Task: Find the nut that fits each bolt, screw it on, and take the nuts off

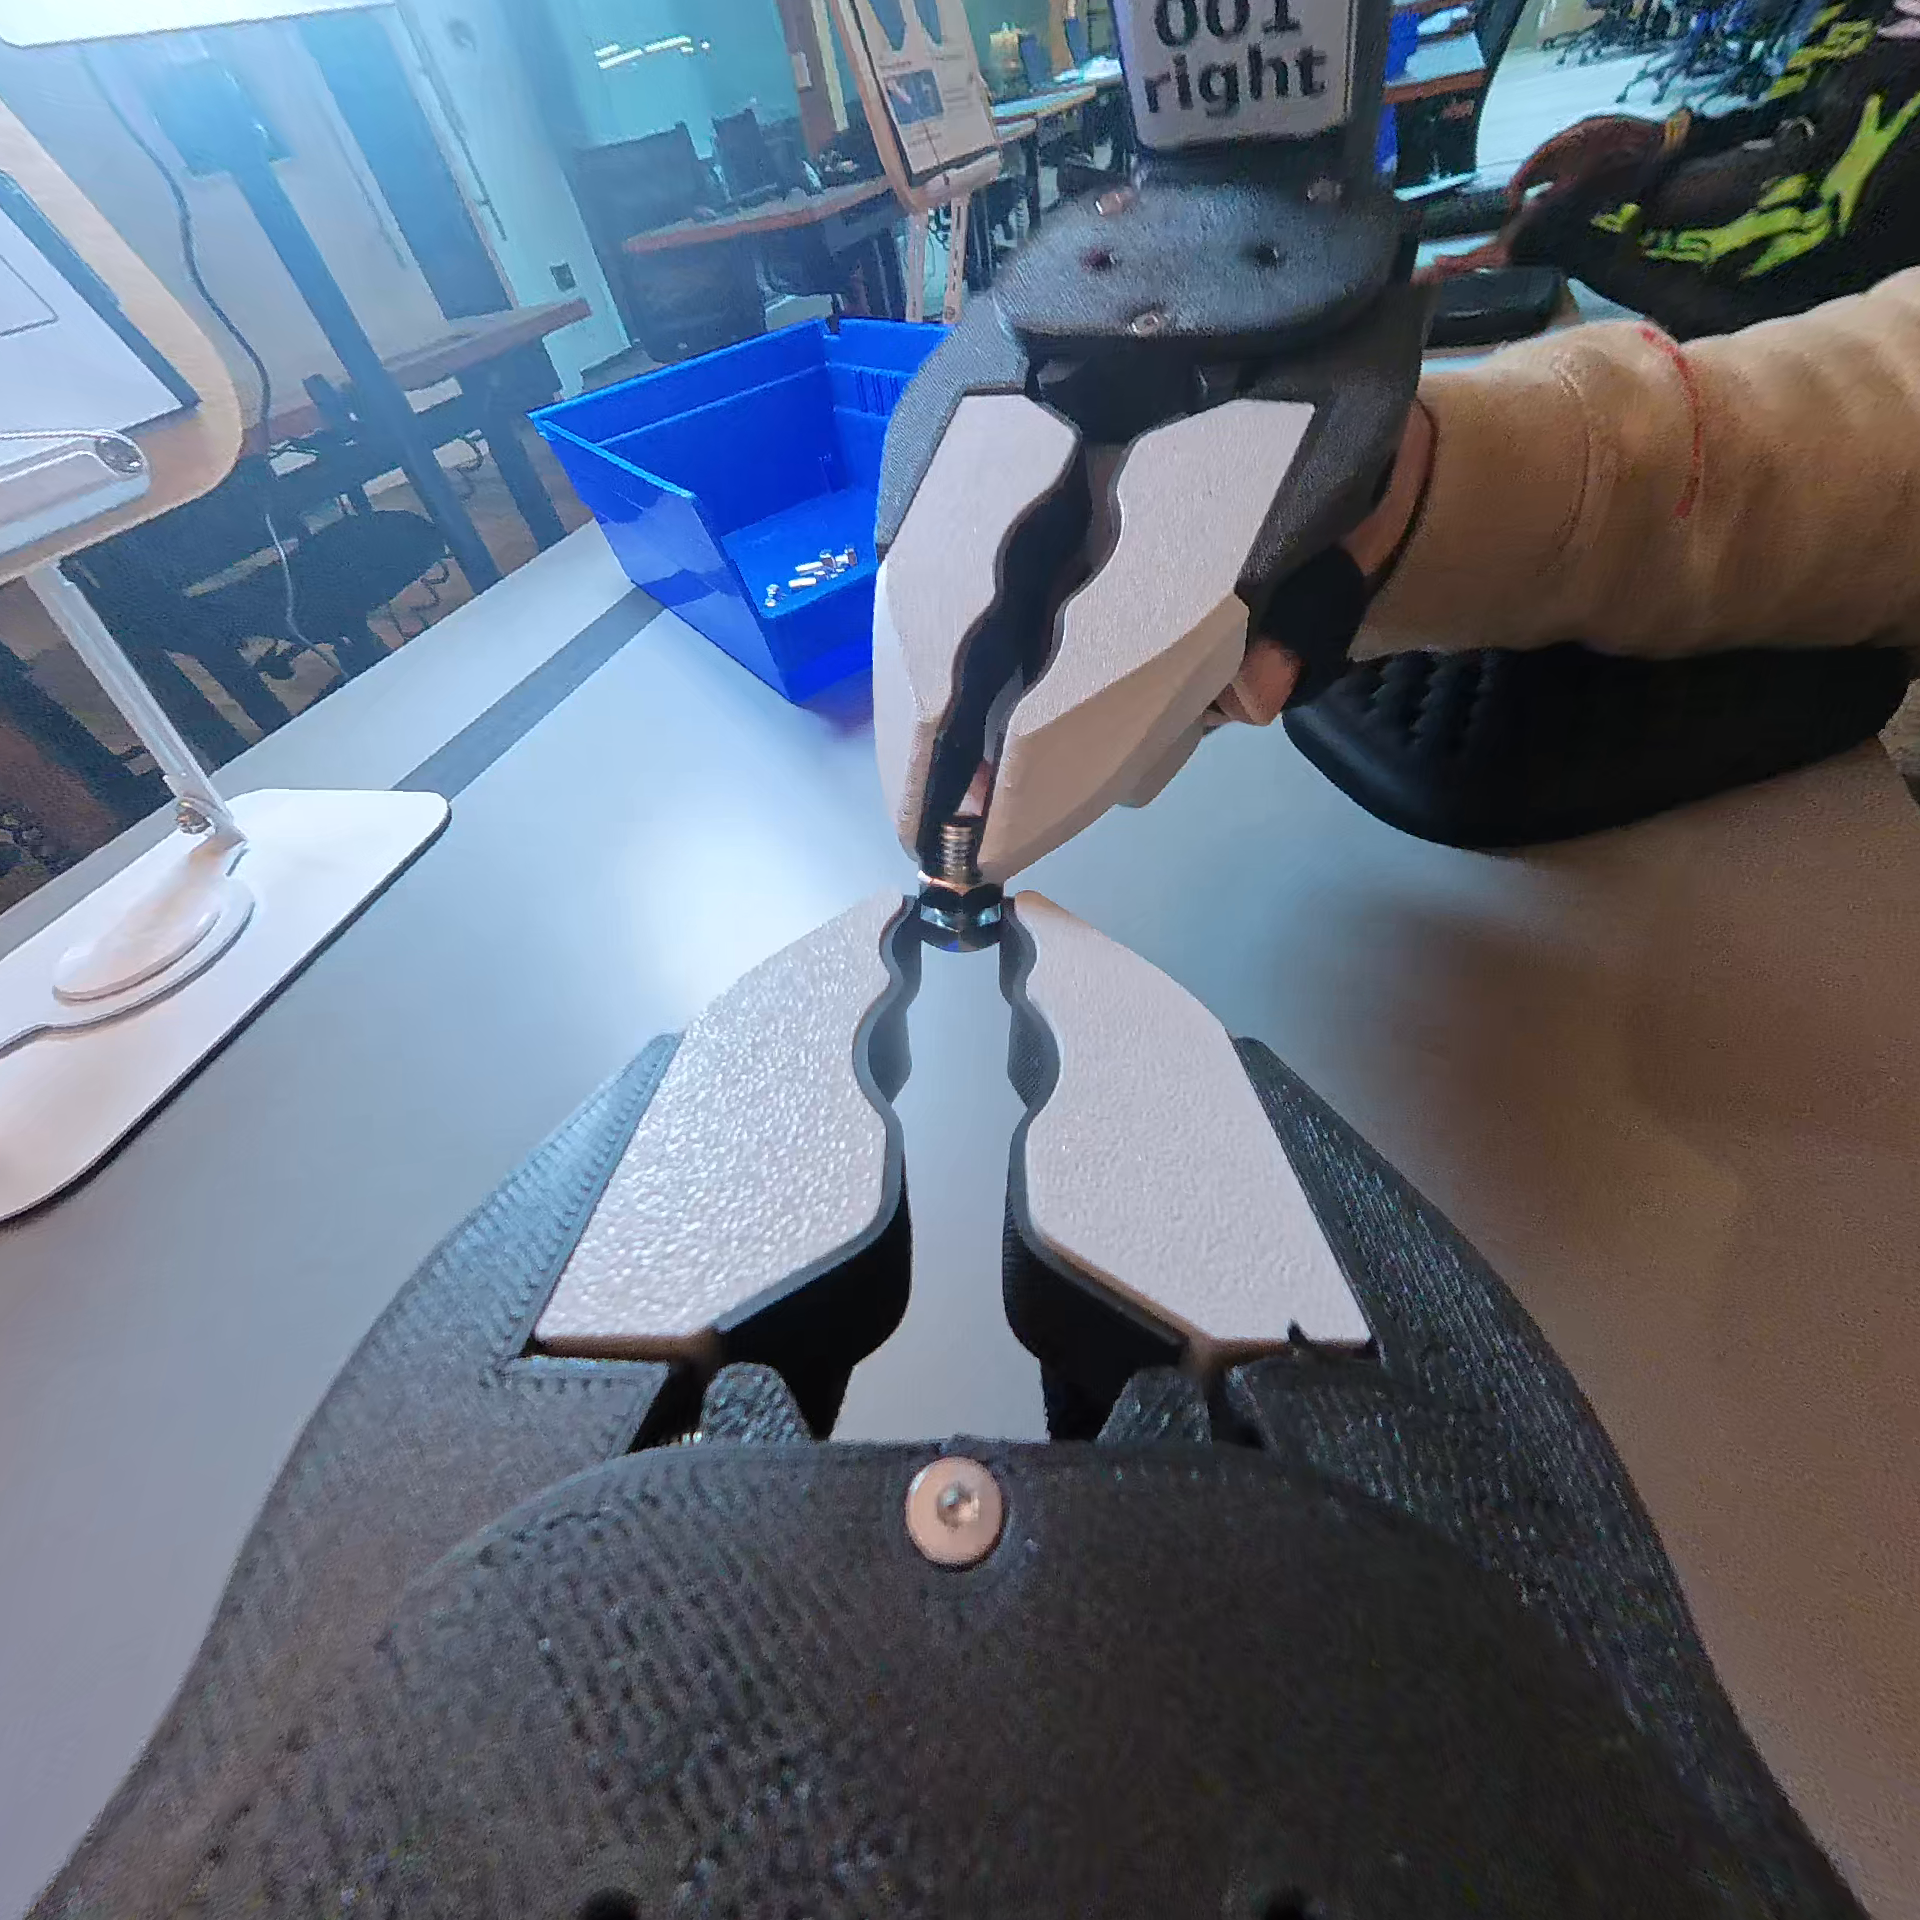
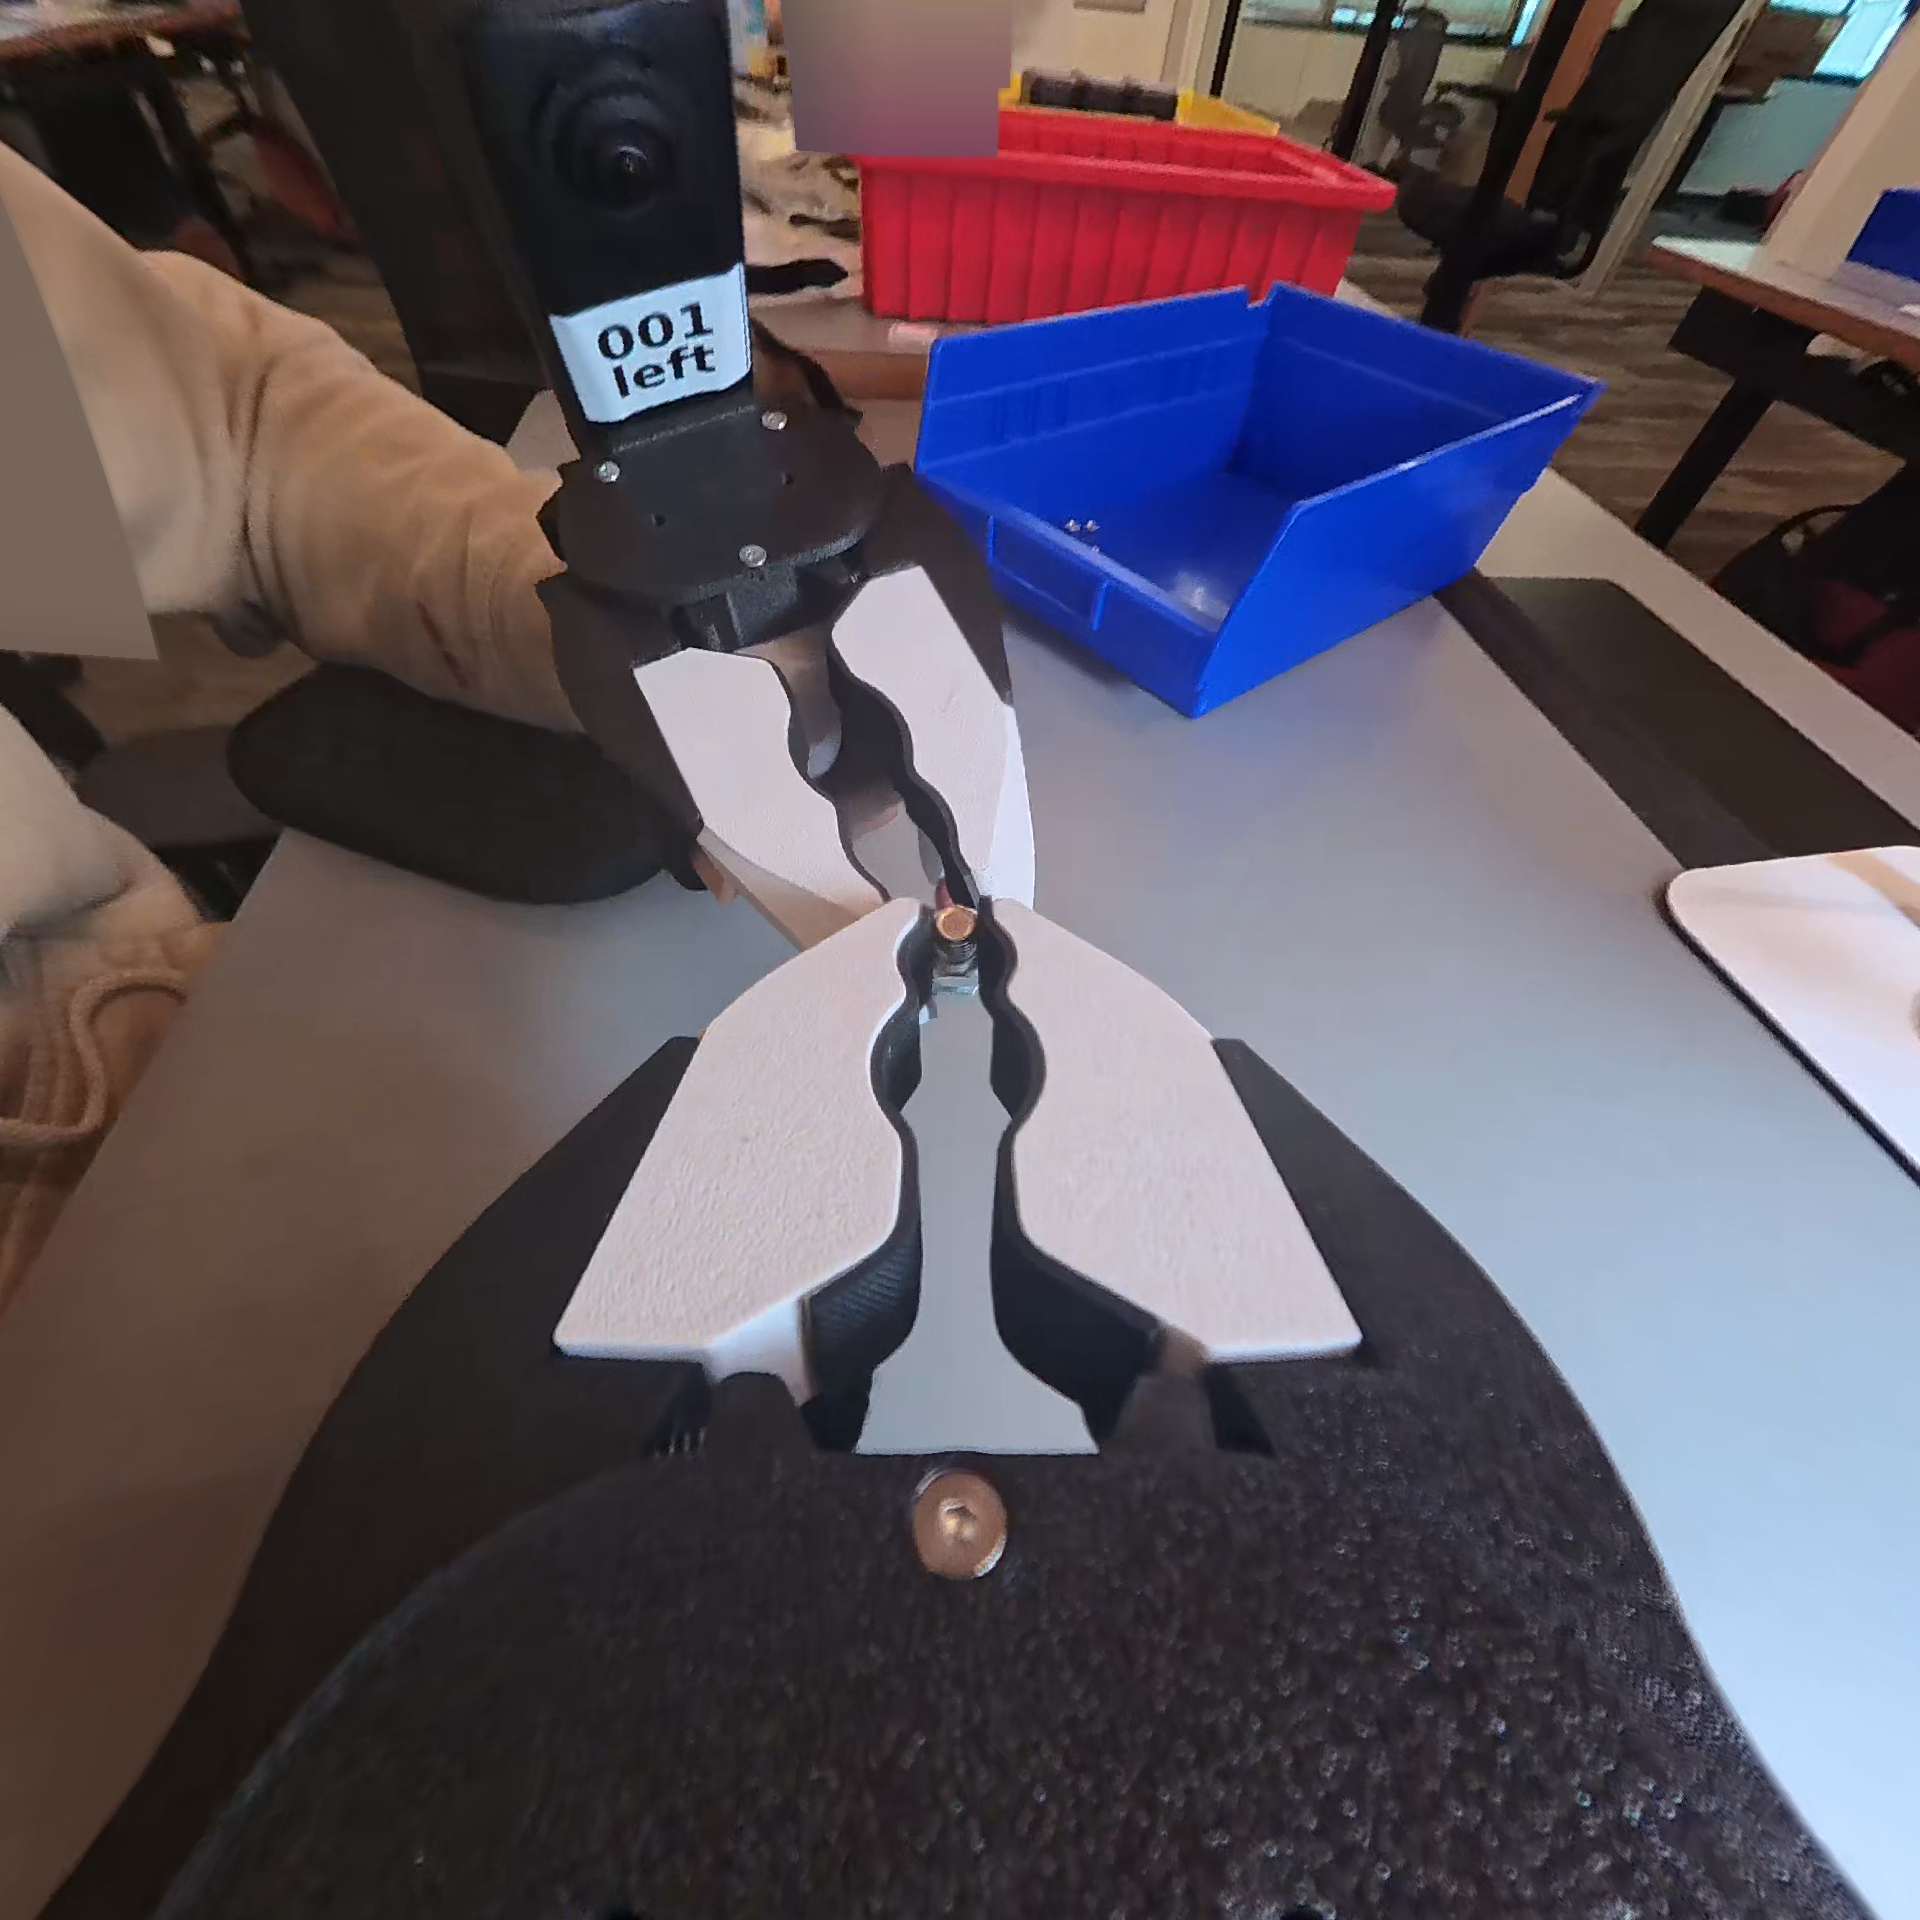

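Observation:
A small silver bolt [image 1: 950, 837] with a hex nut [image 1: 958, 916] on it is held between my two grippers above the grey table [image 1: 468, 1091]. My left gripper [image 1: 961, 912] is shut on the nut, both fingertips pressing its flats. My right gripper [image 1: 954, 857] comes down from above and is shut on the bolt's threaded shank. In the right wrist view my right gripper [image 2: 954, 920] pinches the thread just under the bolt's flat end [image 2: 953, 921], with the nut [image 2: 954, 983] lower between the fingers. The left gripper [image 2: 951, 894] meets it from the far side.
A blue bin [image 1: 727, 499] with several small bolts [image 1: 821, 571] stands behind the grippers; it also shows in the right wrist view [image 2: 1351, 582]. A red bin [image 2: 1091, 239] stands farther back. A white lamp base [image 1: 208, 914] lies at the left. A black armrest pad [image 1: 1558, 748] is at the right. The grippers are tip to tip, or close to it.

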Available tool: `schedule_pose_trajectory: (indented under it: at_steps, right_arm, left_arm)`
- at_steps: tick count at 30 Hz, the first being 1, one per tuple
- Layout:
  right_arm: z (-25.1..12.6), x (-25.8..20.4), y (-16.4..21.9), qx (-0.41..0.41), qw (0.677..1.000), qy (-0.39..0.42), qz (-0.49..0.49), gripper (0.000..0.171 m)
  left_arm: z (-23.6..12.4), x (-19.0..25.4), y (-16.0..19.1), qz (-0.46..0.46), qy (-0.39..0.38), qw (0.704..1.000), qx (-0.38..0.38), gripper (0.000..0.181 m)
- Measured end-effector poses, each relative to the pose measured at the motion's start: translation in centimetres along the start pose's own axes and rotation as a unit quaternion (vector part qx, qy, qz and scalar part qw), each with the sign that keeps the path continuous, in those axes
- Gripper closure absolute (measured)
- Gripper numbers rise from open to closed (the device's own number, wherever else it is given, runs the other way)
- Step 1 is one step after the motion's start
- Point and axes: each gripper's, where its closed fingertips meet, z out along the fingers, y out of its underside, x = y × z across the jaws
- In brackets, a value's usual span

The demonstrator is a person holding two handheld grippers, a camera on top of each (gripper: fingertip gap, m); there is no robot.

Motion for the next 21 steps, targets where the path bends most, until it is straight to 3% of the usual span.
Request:
schedule_pose_trajectory:
  at_steps: [6,9,11,15,18,21]
  right_arm:
    - [-2.5,2.0,-0.5,-0.037,0.999,0.024,0.012,0.163]
    - [-8.9,8.3,-2.2,-0.039,0.985,0.162,0.044,0.163]
    - [-14.7,13.9,-1.4,-0.069,0.957,0.271,0.077,0.163]
    - [-23.1,23.7,6.0,-0.147,0.882,0.408,0.183,0.163]
    - [-24.1,27.1,13.0,-0.181,0.847,0.418,0.273,0.163]
    - [-23.4,28.8,17.1,-0.208,0.833,0.412,0.306,0.163]
  left_arm:
    - [-0.1,-0.9,-0.3,-0.064,-0.003,0.997,0.03,0.169]
    - [-0.9,-2.5,-0.2,-0.111,-0.01,0.993,0.049,0.174]
    - [-1.2,-2.8,-0.4,-0.125,-0.006,0.99,0.06,0.179]
    - [-0.9,-1.7,-0.4,-0.101,0.006,0.993,0.054,0.181]
    - [-0.7,-0.9,-0.3,-0.08,0.01,0.996,0.047,0.181]
    - [-0.6,-0.7,-0.1,-0.06,0.006,0.997,0.041,0.181]
